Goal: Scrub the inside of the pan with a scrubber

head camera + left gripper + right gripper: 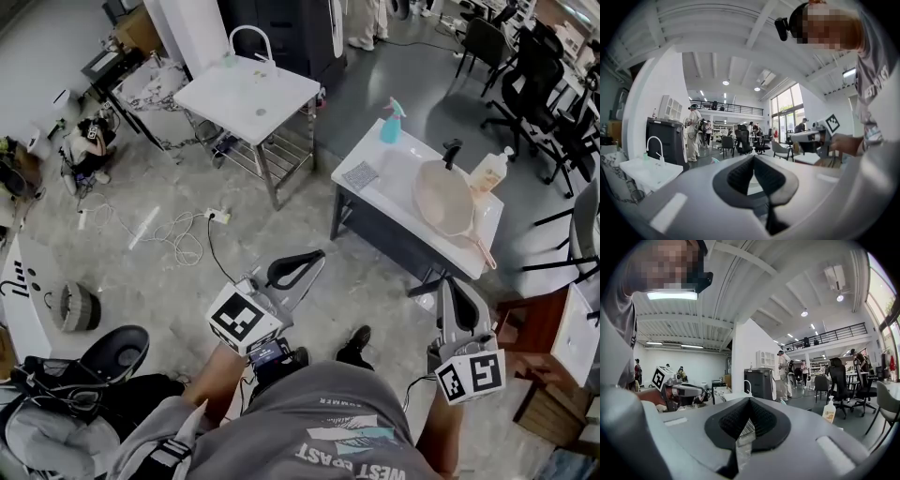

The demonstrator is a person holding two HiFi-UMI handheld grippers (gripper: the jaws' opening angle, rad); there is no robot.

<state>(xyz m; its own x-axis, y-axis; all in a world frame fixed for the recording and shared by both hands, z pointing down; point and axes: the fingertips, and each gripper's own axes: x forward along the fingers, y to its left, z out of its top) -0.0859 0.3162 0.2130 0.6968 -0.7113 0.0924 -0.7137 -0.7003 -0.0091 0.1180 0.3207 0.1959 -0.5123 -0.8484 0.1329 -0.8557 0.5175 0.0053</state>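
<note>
On the far tabletop [392, 214] the pan [446, 200] looks rigid, its handle [483, 251] my likeliest hold, the scrubber [360, 175] soft; left tool [317, 257] and right tool [448, 287] are clenched, empty.

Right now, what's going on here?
A person stands short of the white-topped table, holding the left gripper and right gripper, both shut and empty. The beige round pan and the grey square scrubber lie untouched on that table, along with a teal spray bottle. Scrubbing has not begun.
</note>
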